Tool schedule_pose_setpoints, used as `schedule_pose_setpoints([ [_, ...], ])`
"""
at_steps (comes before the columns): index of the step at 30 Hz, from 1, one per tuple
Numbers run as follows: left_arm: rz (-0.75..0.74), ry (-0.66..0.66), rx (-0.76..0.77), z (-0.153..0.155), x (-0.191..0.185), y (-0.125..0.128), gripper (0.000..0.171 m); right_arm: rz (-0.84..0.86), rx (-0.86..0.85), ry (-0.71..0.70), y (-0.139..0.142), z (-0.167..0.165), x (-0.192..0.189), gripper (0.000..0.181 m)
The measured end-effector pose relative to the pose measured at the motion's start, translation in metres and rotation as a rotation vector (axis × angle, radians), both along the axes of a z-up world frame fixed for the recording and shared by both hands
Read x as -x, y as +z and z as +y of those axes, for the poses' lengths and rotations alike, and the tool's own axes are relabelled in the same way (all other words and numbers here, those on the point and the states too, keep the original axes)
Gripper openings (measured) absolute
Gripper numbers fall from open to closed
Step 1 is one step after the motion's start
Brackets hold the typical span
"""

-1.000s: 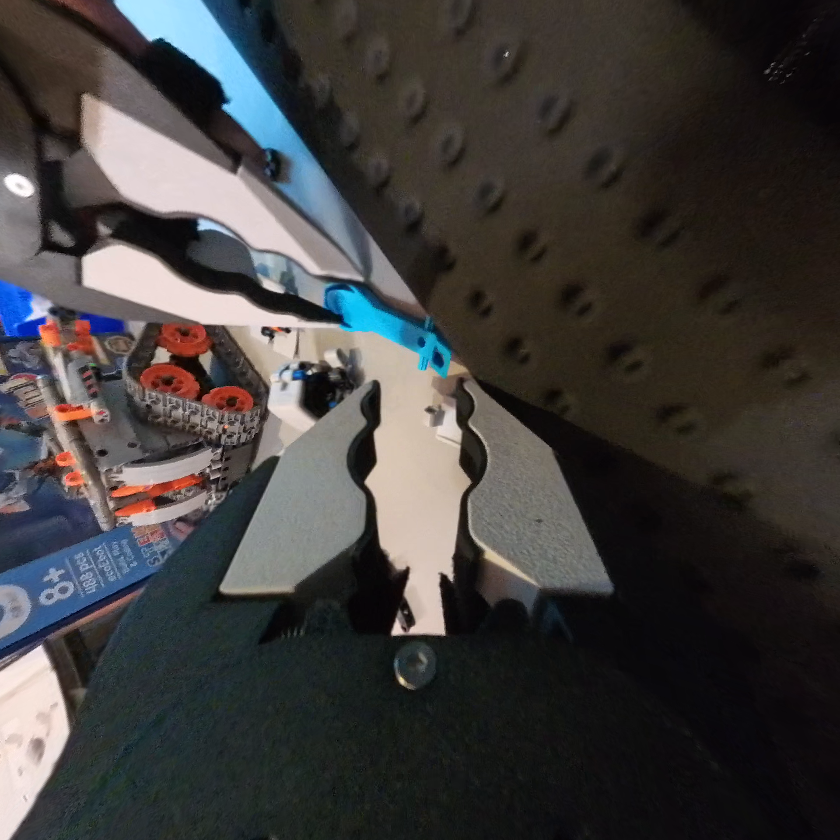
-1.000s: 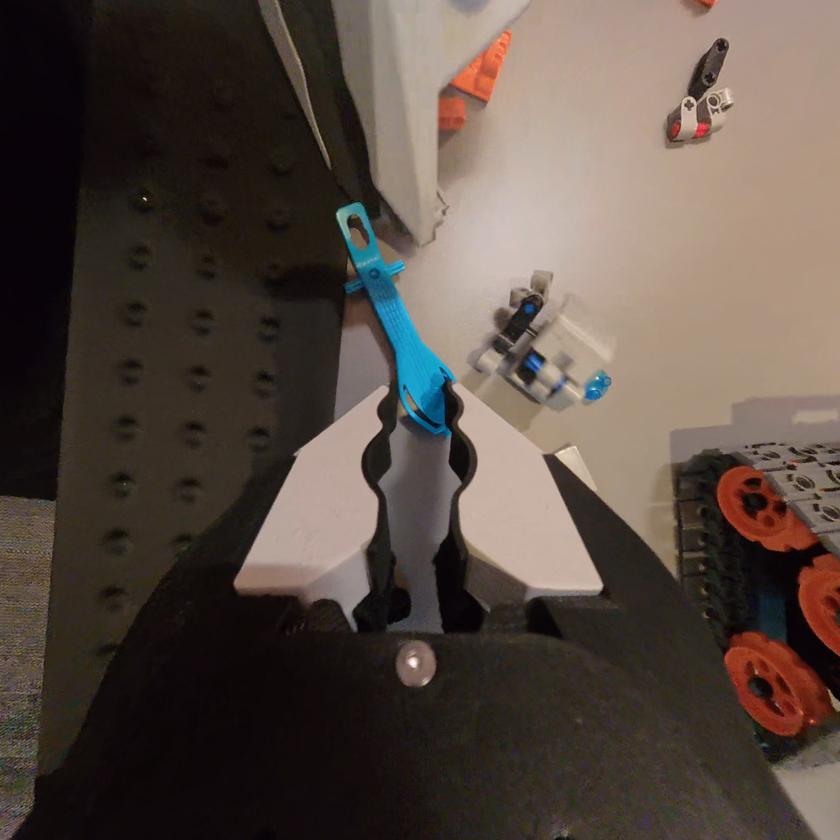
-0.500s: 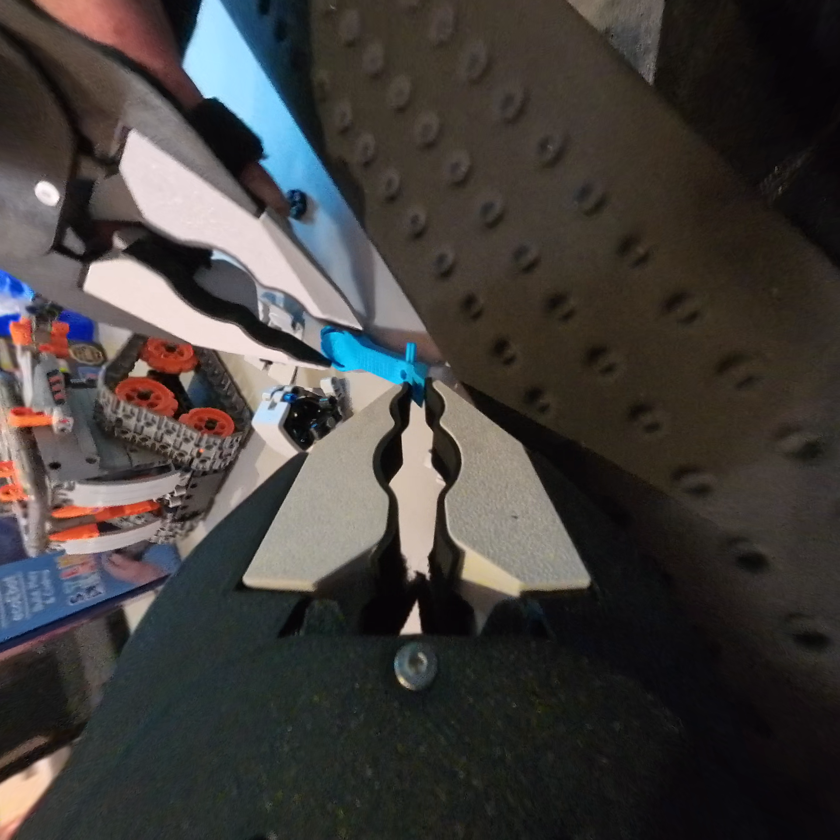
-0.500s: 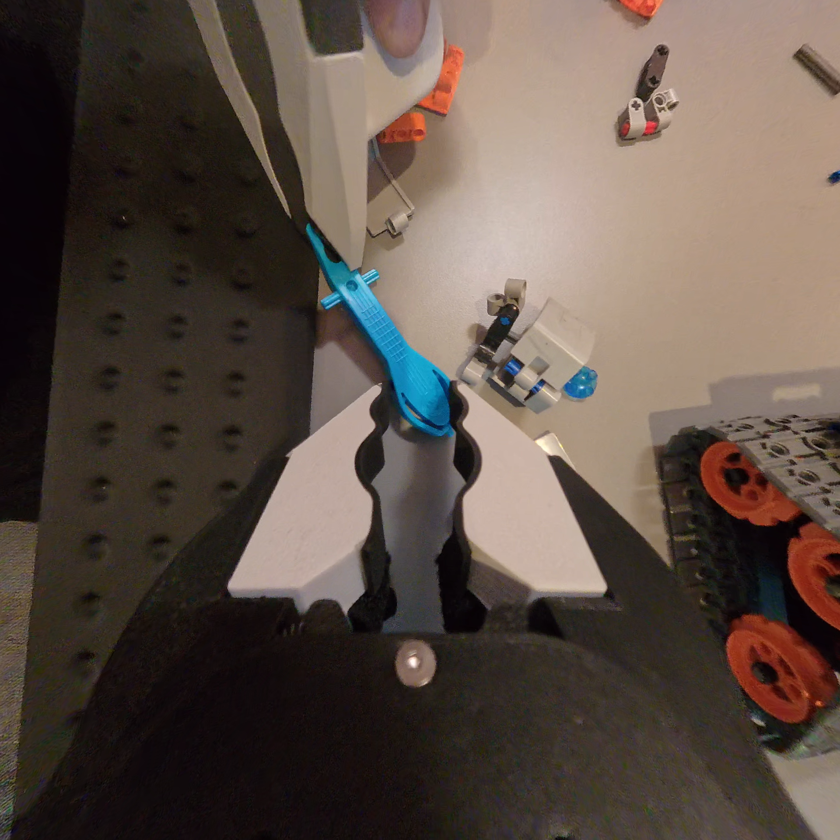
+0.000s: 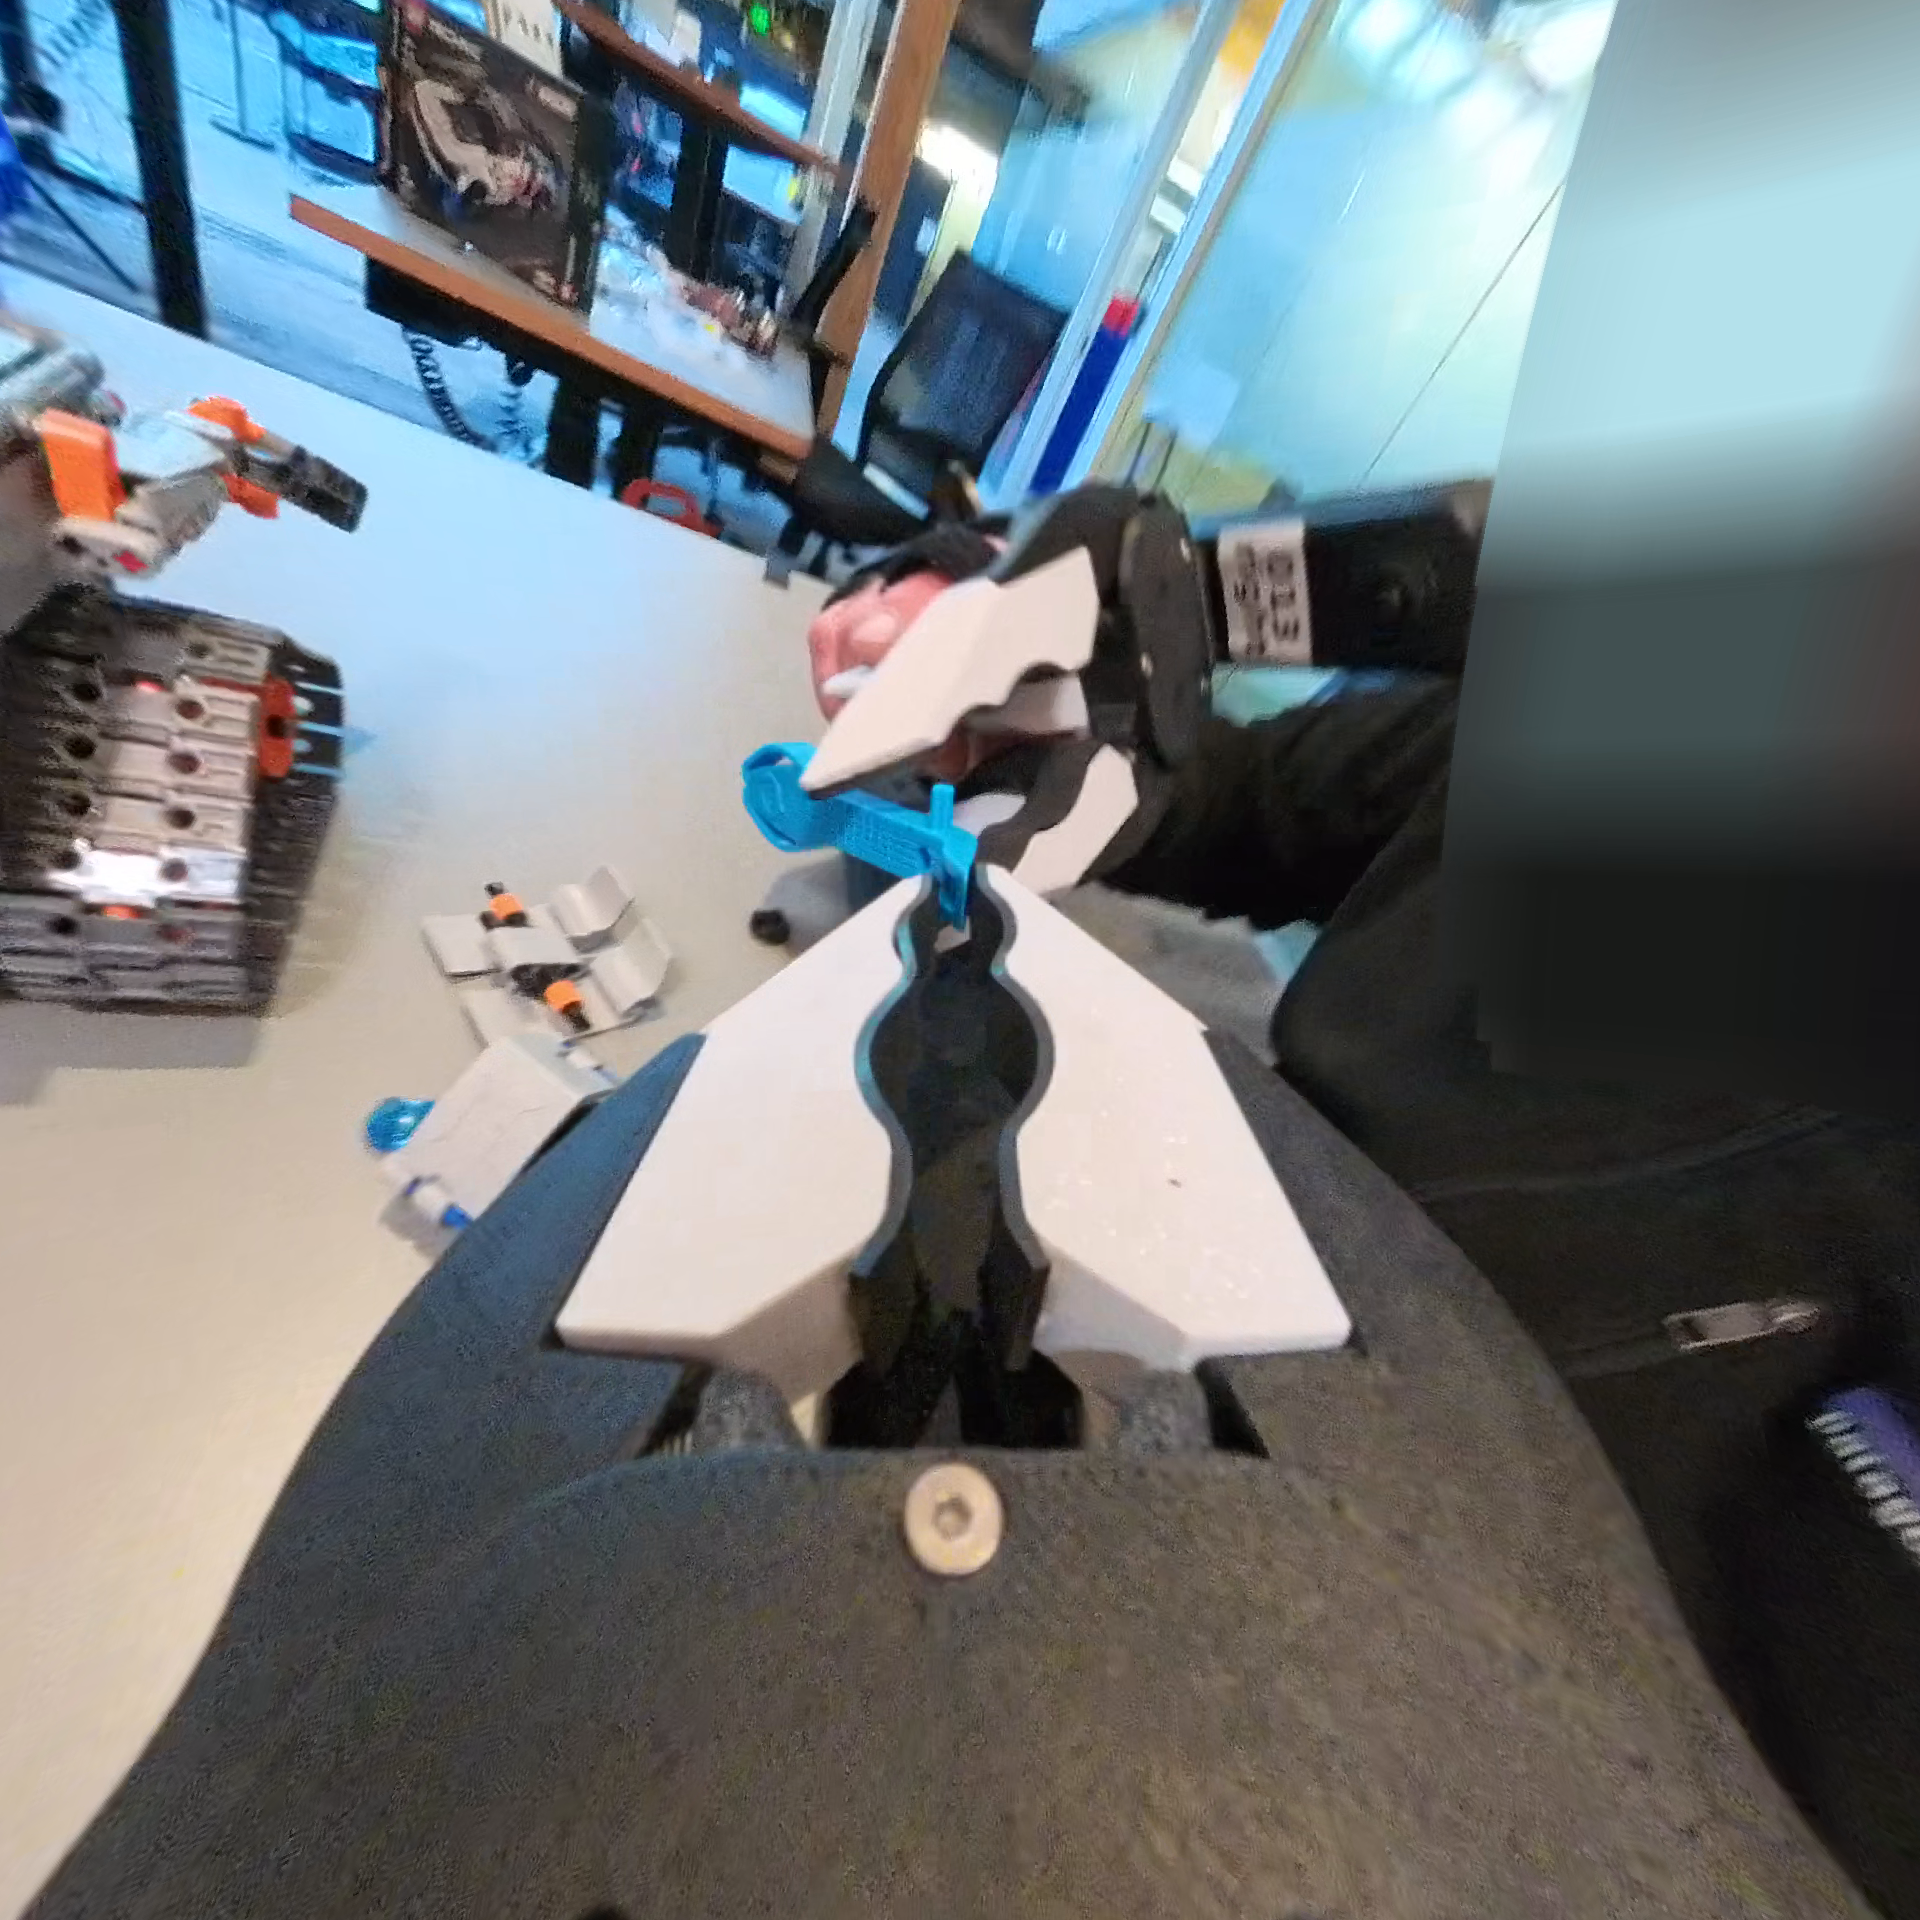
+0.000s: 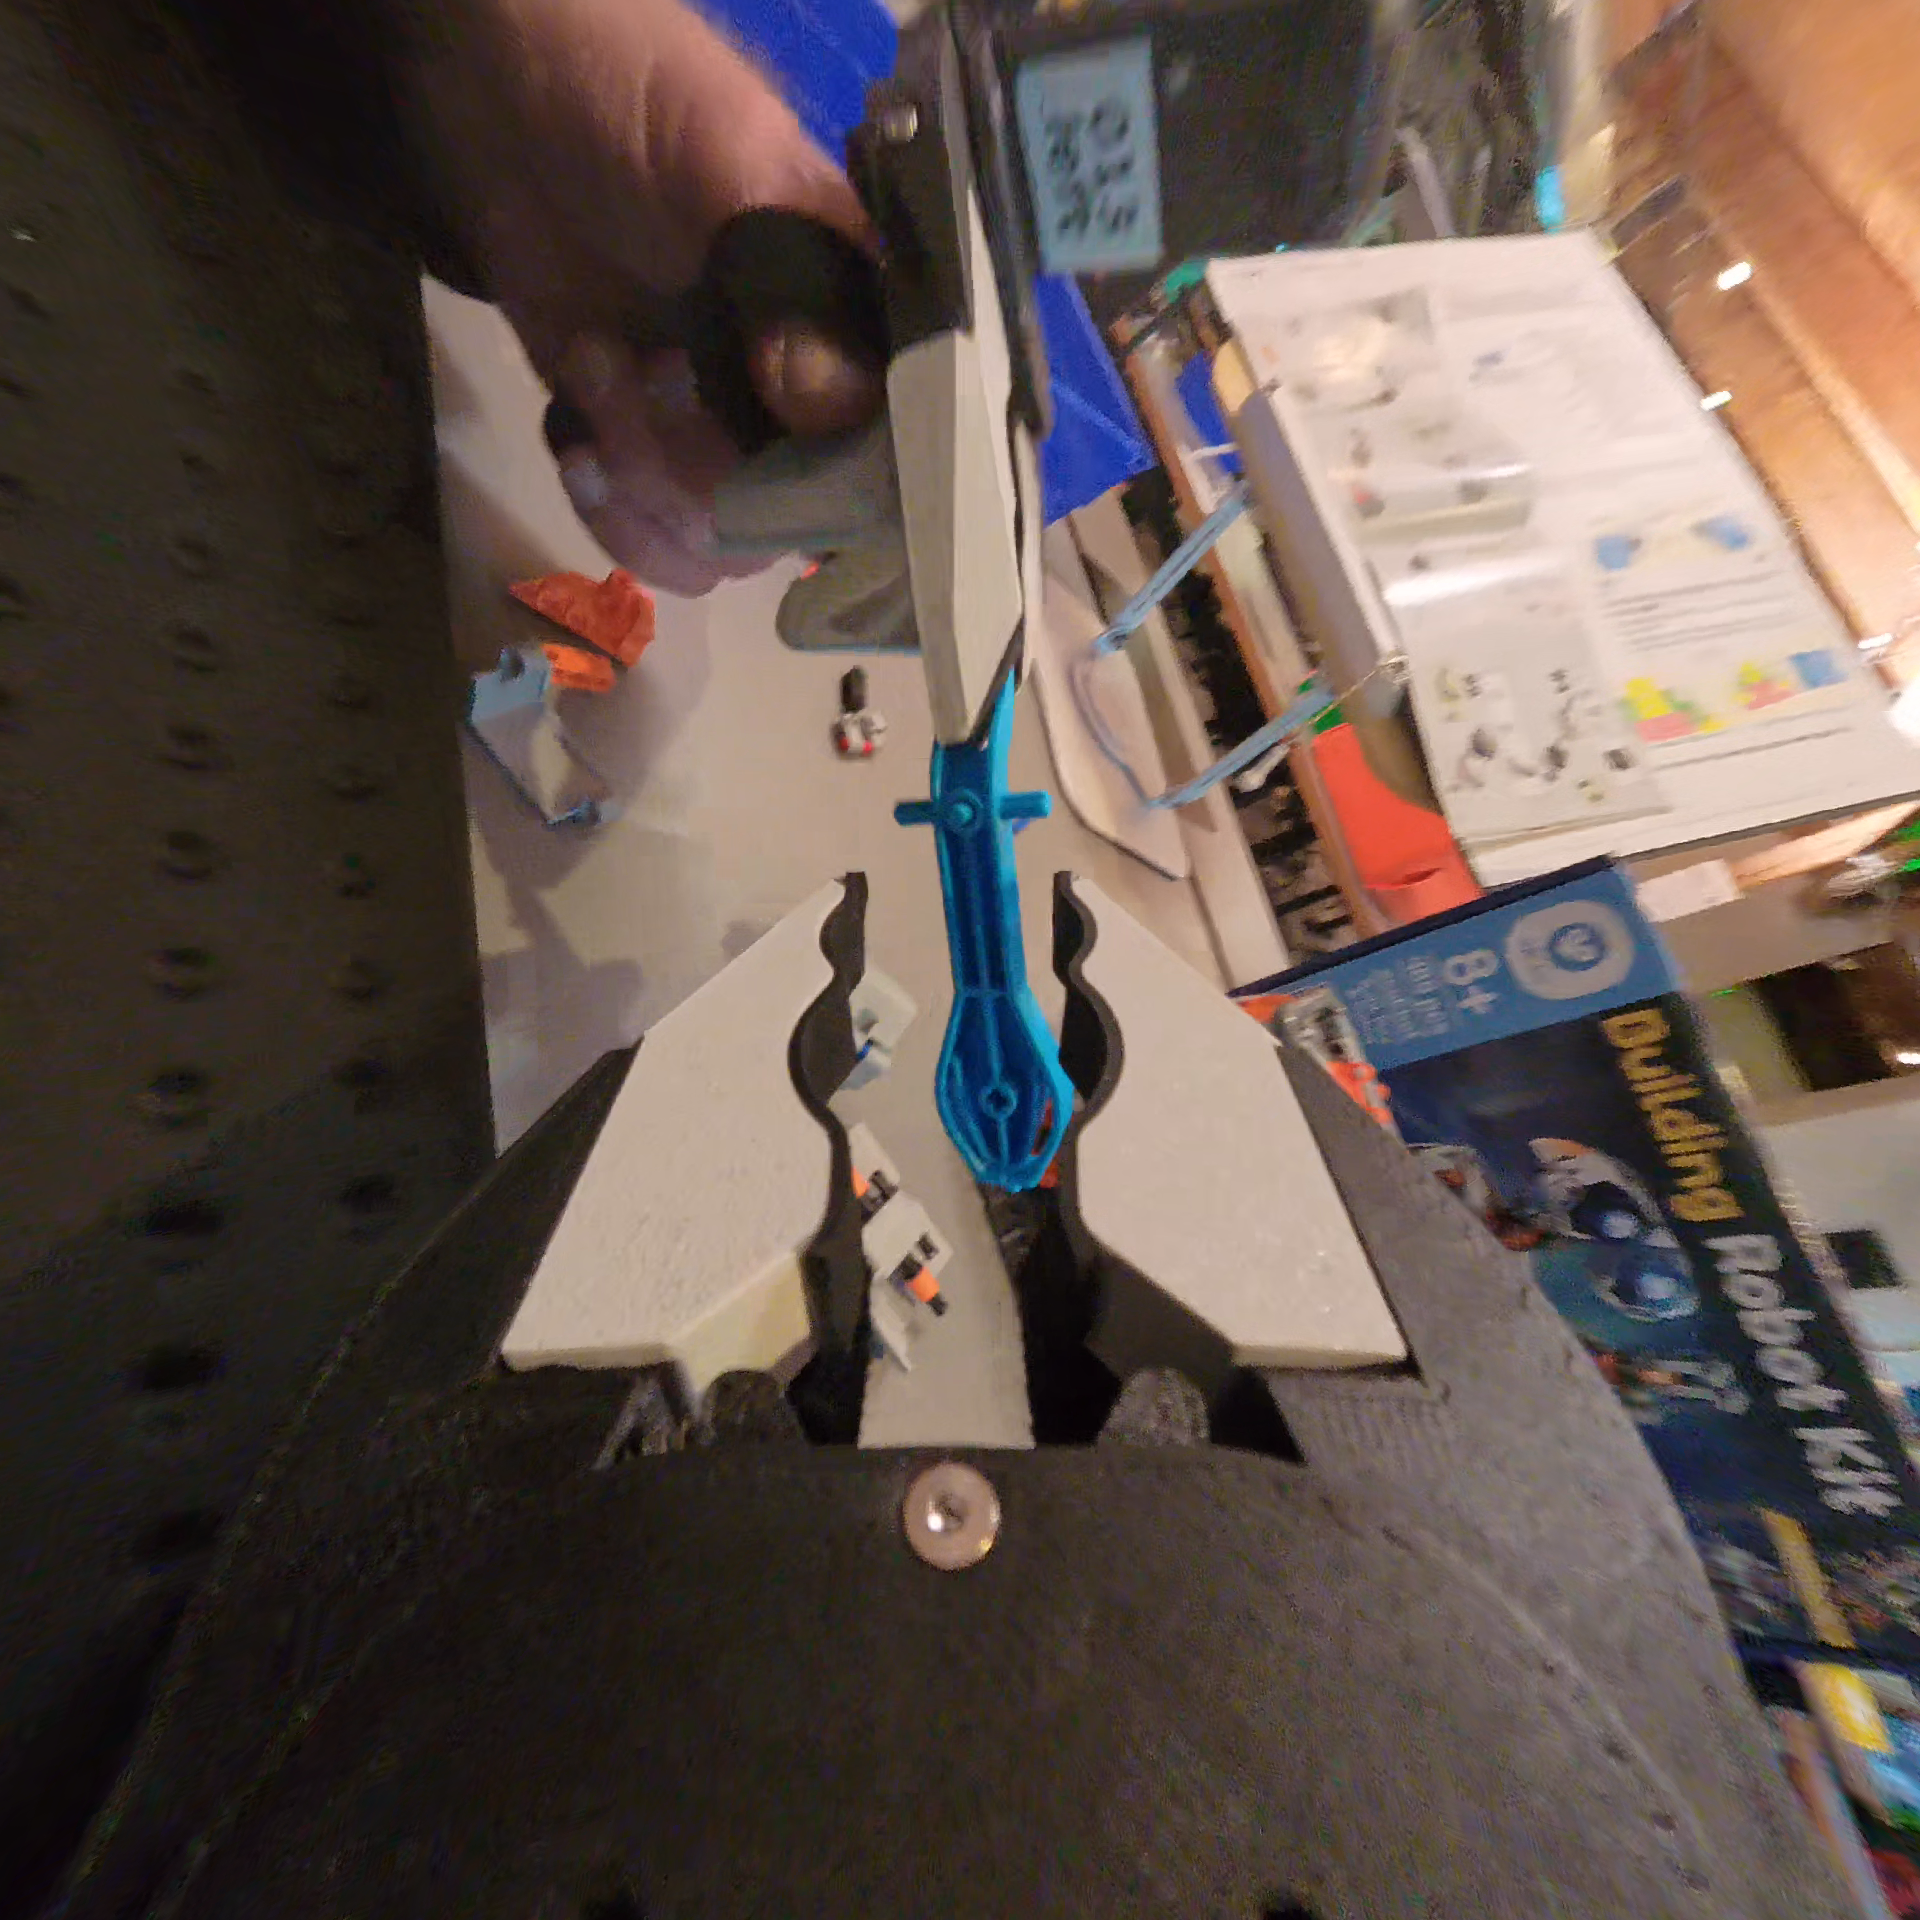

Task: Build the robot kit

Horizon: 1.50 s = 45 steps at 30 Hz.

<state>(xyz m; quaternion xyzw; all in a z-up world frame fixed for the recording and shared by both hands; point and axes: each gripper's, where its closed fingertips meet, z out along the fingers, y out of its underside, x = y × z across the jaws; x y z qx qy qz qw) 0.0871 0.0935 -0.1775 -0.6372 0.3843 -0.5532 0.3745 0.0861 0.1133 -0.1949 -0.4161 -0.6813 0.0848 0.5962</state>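
The left claw (image 5: 954, 902) pinches one end of the blue tool (image 6: 982, 977); the right claw (image 6: 956, 904) stands wide around its other end.

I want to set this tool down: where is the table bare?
Bare table lies between the tracked vehicle and the blue tool; more lies beside the white block. Grey parts crowd the middle.

L hand-held gripper (image 5: 954, 902) clamped at tips, R hand-held gripper (image 6: 958, 883) jaws apart
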Motion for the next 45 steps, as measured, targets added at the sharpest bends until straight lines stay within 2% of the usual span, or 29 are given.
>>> schedule_pose_setpoints([
  [3,-0.113,-0.005,0.125,0.003,0.0,0.009,0.002,0.028,-0.17,-0.079,0.013,0.003,0.0,0.032],
  [6,-0.188,-0.034,0.191,0.002,-0.001,0.018,0.002,0.057,-0.271,-0.096,0.024,0.0,-0.001,0.009],
  [9,-0.236,-0.066,0.234,0.001,-0.002,0.022,0.003,0.056,-0.24,-0.097,0.028,0.0,-0.003,0.009],
  [12,-0.244,-0.029,0.164,0.004,-0.002,0.025,0.006,0.046,-0.116,-0.07,0.027,0.0,-0.004,0.009],
  [15,-0.153,0.054,-0.012,0.009,0.001,0.025,0.034,0.037,0.08,-0.045,0.023,0.006,-0.008,0.009],
  [17,0.013,0.141,-0.3,0.012,0.004,0.022,0.042,0.04,0.307,0.007,0.019,0.005,-0.009,0.009],
  [19,0.105,0.142,-0.533,0.004,0.002,0.028,0.034,0.031,0.554,0.103,0.016,-0.002,-0.01,0.009],
  [20,0.253,0.171,-0.705,0.009,0.0,0.018,0.033,0.037,0.644,0.152,0.018,-0.006,-0.011,0.009],
  [21,0.394,0.206,-0.889,0.016,0.001,0.009,0.033,0.033,0.718,0.181,0.019,-0.008,-0.012,0.009],
  [23,0.5,0.213,-1.161,0.012,-0.004,0.01,0.03,-0.011,0.812,0.191,0.014,-0.006,-0.012,0.009],
  [25,0.521,0.236,-1.291,0.009,-0.007,0.017,0.017,-0.082,0.86,0.209,0.007,-0.01,-0.014,0.009],
  [26,0.559,0.208,-1.317,0.01,-0.009,0.012,0.014,-0.106,0.882,0.207,0.003,-0.011,-0.014,0.009],
  [29,0.621,0.161,-1.365,0.01,-0.012,0.001,0.002,-0.121,0.942,0.219,0.001,-0.008,-0.015,0.009],
  [31,0.632,0.174,-1.385,0.013,-0.011,0.002,0.006,-0.091,0.992,0.25,0.004,-0.008,-0.015,0.01],
  [33,0.623,0.185,-1.358,0.017,-0.009,0.004,0.019,-0.077,1.016,0.252,0.005,-0.005,-0.016,0.009],
  [36,0.628,0.168,-1.371,0.015,-0.012,0.002,0.015,-0.092,1.041,0.274,0.004,-0.009,-0.015,0.01],
  [38,0.622,0.169,-1.4,0.013,-0.016,0.002,0.005,-0.097,1.05,0.289,0.004,-0.012,-0.013,0.009],
  [41,0.6,0.224,-1.368,0.019,-0.014,0.01,0.003,-0.023,1.047,0.301,0.016,-0.007,-0.013,0.01],
  [42,0.581,0.258,-1.336,0.021,-0.012,0.015,0.003,0.023,1.035,0.302,0.022,-0.003,-0.012,0.013],
  [43,0.577,0.288,-1.282,0.026,-0.01,0.018,0.003,0.065,0.991,0.292,0.028,0.001,-0.012,0.023],
  [45,0.508,0.34,-1.178,0.031,-0.008,0.028,0.003,0.114,0.81,0.231,0.032,0.008,-0.014,0.036],
])
